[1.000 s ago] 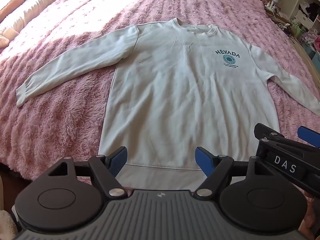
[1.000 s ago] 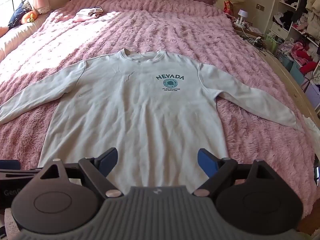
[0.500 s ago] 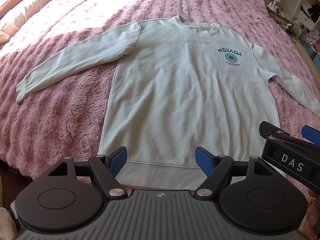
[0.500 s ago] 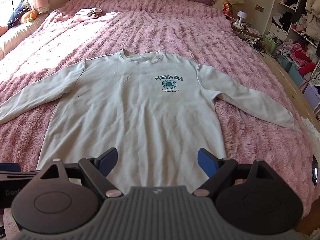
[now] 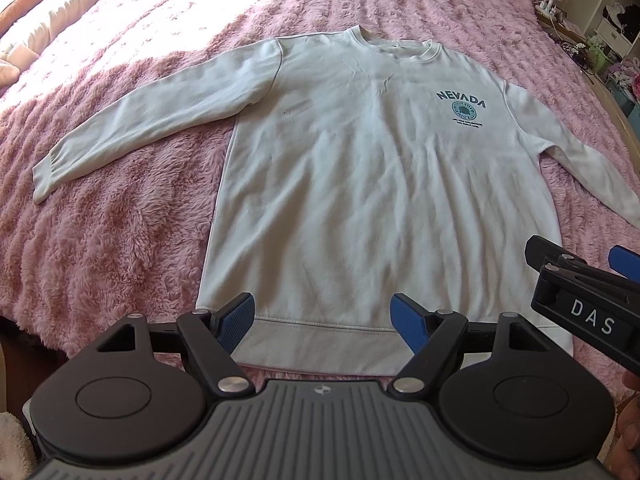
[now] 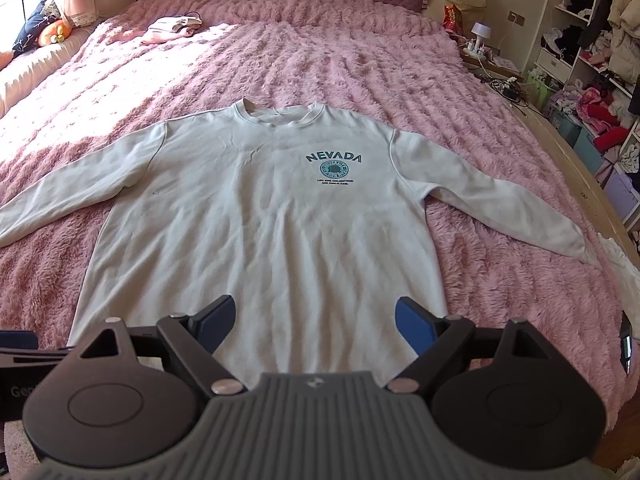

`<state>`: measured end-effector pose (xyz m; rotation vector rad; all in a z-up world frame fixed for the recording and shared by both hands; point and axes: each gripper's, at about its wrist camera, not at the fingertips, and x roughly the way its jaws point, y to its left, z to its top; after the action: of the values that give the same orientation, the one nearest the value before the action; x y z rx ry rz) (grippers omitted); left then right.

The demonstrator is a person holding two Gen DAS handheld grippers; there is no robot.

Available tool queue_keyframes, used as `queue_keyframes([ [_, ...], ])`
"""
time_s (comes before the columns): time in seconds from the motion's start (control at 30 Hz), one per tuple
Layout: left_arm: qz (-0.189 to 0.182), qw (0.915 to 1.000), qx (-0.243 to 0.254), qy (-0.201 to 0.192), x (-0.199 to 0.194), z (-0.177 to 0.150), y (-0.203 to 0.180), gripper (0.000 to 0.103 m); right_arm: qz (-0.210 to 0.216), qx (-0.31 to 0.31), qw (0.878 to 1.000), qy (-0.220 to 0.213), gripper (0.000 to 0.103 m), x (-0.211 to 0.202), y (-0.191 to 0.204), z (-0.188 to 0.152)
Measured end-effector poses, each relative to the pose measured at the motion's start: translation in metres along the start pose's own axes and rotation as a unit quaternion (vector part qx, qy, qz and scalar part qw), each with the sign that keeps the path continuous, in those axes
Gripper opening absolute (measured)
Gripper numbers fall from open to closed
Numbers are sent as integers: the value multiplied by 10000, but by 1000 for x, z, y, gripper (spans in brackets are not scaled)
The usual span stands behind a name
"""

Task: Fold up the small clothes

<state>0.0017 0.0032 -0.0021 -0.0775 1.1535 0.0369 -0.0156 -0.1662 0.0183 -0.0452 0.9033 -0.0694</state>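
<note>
One sweatshirt point(image 5: 372, 184), pale grey with a NEVADA print point(image 5: 461, 101), lies face up and flat on the pink fleece bed point(image 5: 120, 248), hem nearest, both sleeves spread outward. Nothing folded yet.

Change over the last second: in the left wrist view the sweatshirt sits lower and larger in frame and the hem band now shows whole, so the left gripper point(image 5: 323, 322) has eased up and forward over the hem. The right wrist view is almost unchanged. Judgement: approach phase, lining up for a first grasp, probably at the hem or a sleeve.

Left gripper: jaws wide apart, nothing between them. Right gripper point(image 6: 314, 320): likewise spread and empty, hovering above the lower body of the sweatshirt.

Count: one sweatshirt, two sleeves, two grippers, one small bundle of clothes point(image 6: 172, 29) far up the bed.
</note>
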Motion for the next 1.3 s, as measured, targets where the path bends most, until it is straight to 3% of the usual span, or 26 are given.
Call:
queue_keyframes([
  [1.3,96,9999,-20,67,4,-1,1,90,-18,-20,10000,61,83,0,3,1],
])
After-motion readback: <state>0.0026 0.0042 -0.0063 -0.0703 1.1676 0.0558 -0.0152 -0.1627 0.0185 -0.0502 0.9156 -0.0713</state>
